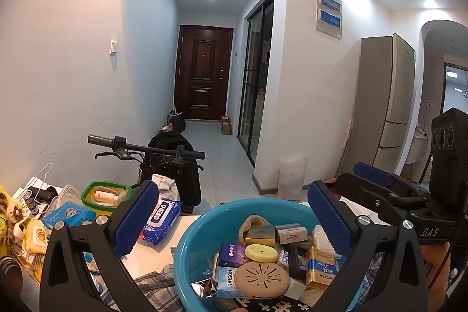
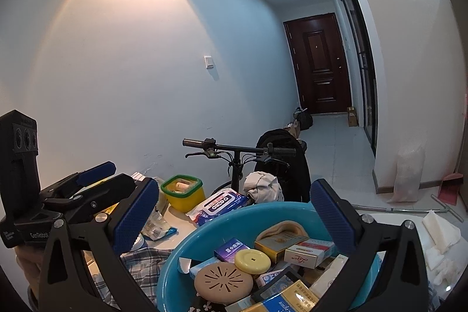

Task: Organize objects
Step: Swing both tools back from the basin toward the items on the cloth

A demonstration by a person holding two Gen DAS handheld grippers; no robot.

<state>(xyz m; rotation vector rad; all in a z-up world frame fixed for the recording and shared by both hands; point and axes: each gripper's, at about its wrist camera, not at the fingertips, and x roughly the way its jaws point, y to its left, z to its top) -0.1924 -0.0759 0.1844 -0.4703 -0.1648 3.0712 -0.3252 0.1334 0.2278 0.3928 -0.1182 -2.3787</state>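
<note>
**Both grippers held wide above a full blue basin**

The white table carries everything, with a hallway and a dark brown door beyond it and a bicycle parked against the far edge, its handlebar level across both views.

The blue basin is the biggest thing on the table. It sits near the front edge, partly on a plaid cloth, and is heaped with small goods: boxes, a tan disc with slots, a smaller pale yellow disc just behind it, a purple box and a gold box.

The left gripper hangs over the basin with its jaws spread wide, nothing between the blue pads. The right gripper is beside it, also over the basin, its jaws spread as far as they go and gripping nothing. Each gripper shows at the edge of the other's view, side by side and apart.

Behind the basin lies a pack of wet wipes, flat on the table. Left of it stands a yellow tub with a green rim, holding a small pale bottle or tube. A crumpled grey rag sits by the bicycle. Further left in the left view is a clutter of pouches, a blue wipes pack and yellow packets.

On the right, folded white tissues lie on the table just beside the basin.
</note>
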